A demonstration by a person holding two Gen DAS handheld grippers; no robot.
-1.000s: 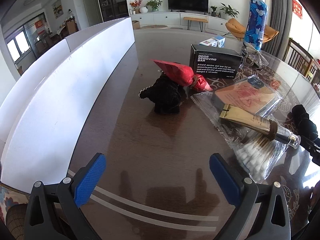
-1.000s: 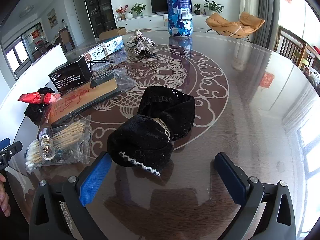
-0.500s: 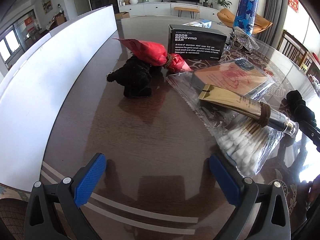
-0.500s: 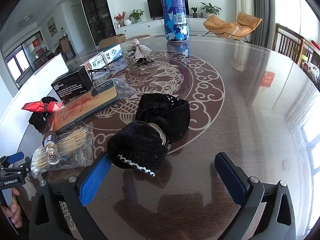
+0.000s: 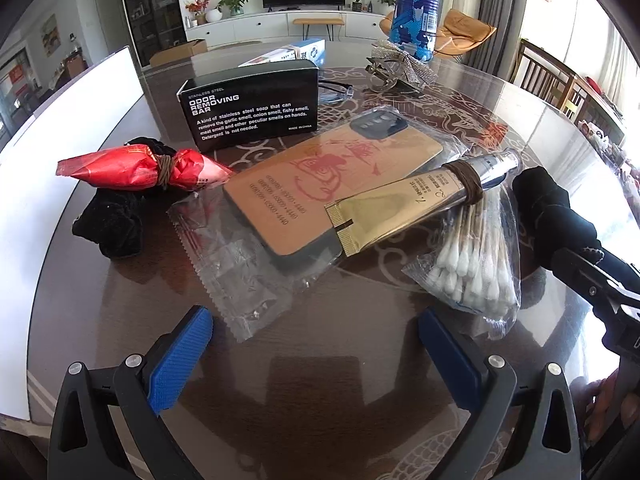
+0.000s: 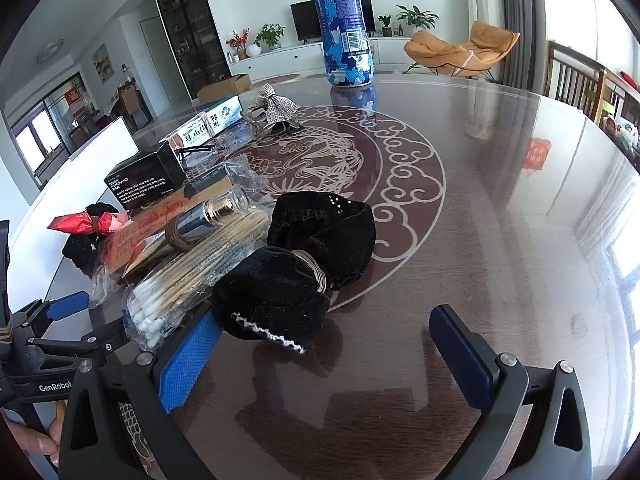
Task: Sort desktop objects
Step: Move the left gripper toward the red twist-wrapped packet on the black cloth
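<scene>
The black velvet bow (image 6: 304, 264) sat toward the near edge of the table (image 6: 500, 208), just ahead of the right gripper (image 6: 324, 354), whose jaws stood wide apart and empty, the left blue pad (image 6: 188, 364) touching or nearly touching the fabric. Judgement: soft, light, compressible, no slip risk; best hold looked like the cinched middle at the metal ring (image 6: 316, 270), since a lobe would just squash and flop. Touching its left side lay the cotton swab bag (image 6: 192, 280), slick film and loose contents, likely to drag along if the bow got swept sideways. Left gripper (image 5: 316, 356) was also spread open and holding nothing, aimed at the bagged phone case (image 5: 336, 184) with the gold tube (image 5: 404, 208) lying across it and over the swabs; case stiff and flat, bag slippery, tube would probably roll. Left view alone showed the tube's crimped end, the case print, the black box (image 5: 252, 110) label and the red packet (image 5: 140, 168) resting on a black scrunchie (image 5: 112, 224) toward the left edge by the white board (image 5: 72, 120). Right view alone showed the whole bow, the silver bow clip (image 6: 274, 110), the toothpaste box (image 6: 212, 120), the blue bottle (image 6: 344, 24) standing upright at the far edge, and the bare right half of the table.
</scene>
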